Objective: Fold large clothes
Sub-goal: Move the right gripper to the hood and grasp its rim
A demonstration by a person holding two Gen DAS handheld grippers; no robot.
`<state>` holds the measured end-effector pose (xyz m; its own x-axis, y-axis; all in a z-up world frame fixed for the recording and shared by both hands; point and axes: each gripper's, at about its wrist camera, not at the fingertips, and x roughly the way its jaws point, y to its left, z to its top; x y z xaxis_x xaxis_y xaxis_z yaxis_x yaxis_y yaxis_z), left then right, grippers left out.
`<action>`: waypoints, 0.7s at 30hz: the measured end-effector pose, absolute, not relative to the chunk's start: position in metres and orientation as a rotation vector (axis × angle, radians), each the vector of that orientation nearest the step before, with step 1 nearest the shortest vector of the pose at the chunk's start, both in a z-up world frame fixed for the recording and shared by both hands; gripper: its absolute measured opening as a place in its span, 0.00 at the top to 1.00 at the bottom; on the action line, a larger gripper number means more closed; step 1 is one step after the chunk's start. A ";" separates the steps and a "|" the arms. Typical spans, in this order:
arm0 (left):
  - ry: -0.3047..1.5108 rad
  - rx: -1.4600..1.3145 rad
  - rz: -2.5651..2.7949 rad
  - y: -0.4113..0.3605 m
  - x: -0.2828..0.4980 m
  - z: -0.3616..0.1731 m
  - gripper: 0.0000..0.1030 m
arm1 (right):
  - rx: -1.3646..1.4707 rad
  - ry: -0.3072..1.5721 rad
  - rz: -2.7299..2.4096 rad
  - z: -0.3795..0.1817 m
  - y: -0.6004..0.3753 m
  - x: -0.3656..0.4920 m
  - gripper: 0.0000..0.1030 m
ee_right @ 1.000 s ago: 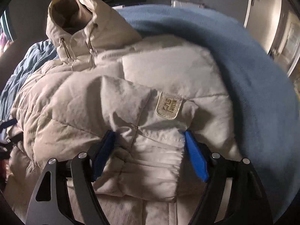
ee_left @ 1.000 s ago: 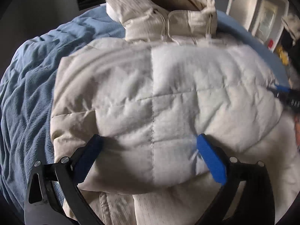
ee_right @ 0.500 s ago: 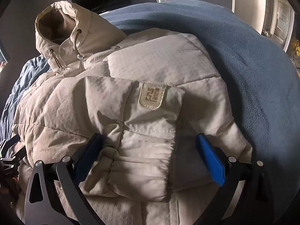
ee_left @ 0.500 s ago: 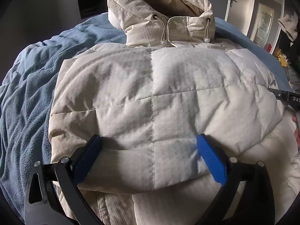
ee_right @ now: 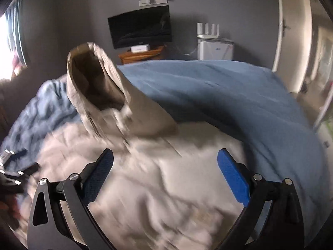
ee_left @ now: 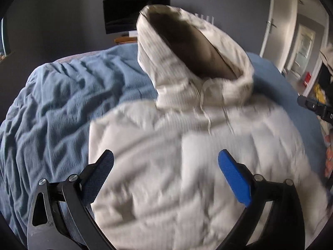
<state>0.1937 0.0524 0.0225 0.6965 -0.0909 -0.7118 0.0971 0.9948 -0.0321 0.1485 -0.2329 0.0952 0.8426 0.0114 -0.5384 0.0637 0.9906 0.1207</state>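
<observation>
A cream padded hooded jacket [ee_left: 187, 166] lies folded on a blue blanket [ee_left: 52, 114], its hood [ee_left: 193, 58] standing up at the far end. My left gripper [ee_left: 166, 170] is open and empty above the jacket's near part. In the right wrist view the same jacket [ee_right: 156, 187] fills the lower frame, blurred by motion, with the hood [ee_right: 100, 87] at the upper left. My right gripper [ee_right: 165, 170] is open and empty over it. The right gripper's tip [ee_left: 314, 106] shows at the right edge of the left wrist view.
The blue blanket [ee_right: 229, 95] covers a bed. Beyond it are a dark wall, a screen [ee_right: 141, 27], a wooden stand [ee_right: 141, 56] and a white unit [ee_right: 214, 48]. A doorway [ee_left: 301, 41] is at the right. A window [ee_right: 8, 41] is at the left.
Both grippers have pulled back and risen from the jacket, so more of the room and hood shows. Both stay open. The sleeve with the label is no longer between the right jaws.
</observation>
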 end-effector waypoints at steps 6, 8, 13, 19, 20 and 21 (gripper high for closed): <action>0.804 -0.021 -0.006 0.067 0.262 0.041 0.06 | 0.096 0.606 0.012 0.110 -0.206 0.225 0.07; 0.813 0.001 0.064 0.072 0.279 0.041 0.06 | 0.065 0.587 0.015 0.116 -0.194 0.243 0.07; 0.815 0.039 0.102 0.079 0.302 0.042 0.06 | -0.007 0.592 -0.017 0.122 -0.176 0.284 0.07; 0.782 0.049 0.081 0.076 0.306 0.045 0.06 | 0.006 0.614 -0.024 0.115 -0.177 0.312 0.25; 0.789 0.041 0.072 0.076 0.307 0.043 0.06 | 0.005 0.624 -0.018 0.113 -0.178 0.314 0.29; 0.793 0.035 0.067 0.075 0.309 0.042 0.06 | 0.011 0.629 -0.002 0.111 -0.180 0.315 0.42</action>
<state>0.3085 0.0748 0.0420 0.7000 0.0730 -0.7104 -0.0469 0.9973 0.0564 0.3150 -0.1796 0.1113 0.8084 0.0013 -0.5886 0.0056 0.9999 0.0099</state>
